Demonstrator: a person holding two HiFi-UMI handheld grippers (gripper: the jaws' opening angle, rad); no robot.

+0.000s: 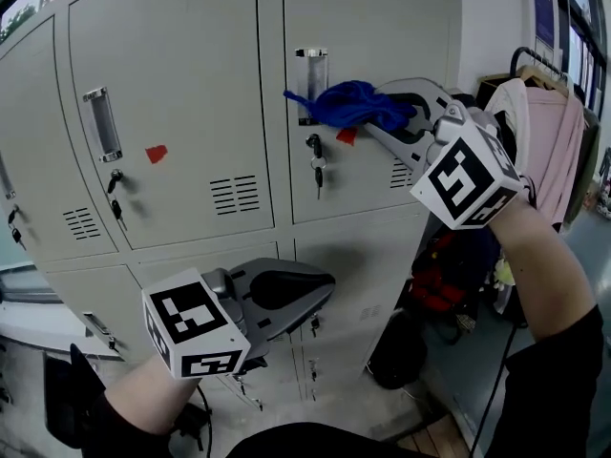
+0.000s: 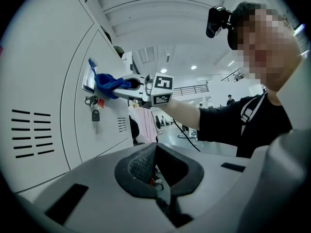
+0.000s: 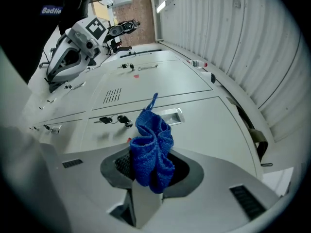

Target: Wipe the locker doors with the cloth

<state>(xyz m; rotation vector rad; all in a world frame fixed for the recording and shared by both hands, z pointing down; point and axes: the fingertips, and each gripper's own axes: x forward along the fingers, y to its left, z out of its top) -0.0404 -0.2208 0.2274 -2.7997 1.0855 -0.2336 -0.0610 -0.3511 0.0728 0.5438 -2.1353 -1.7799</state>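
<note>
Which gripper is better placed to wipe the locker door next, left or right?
Probably right. The right gripper is shut on the blue cloth, up at an upper locker door. The left gripper is shut on nothing, lower down.

Cloth deep blue; locker doors plain pale grey; sticker red; garment pink.

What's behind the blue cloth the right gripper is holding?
The locker door and its metal handle, partly covered by the blue cloth. A red sticker peeks out below, top hidden.
</note>
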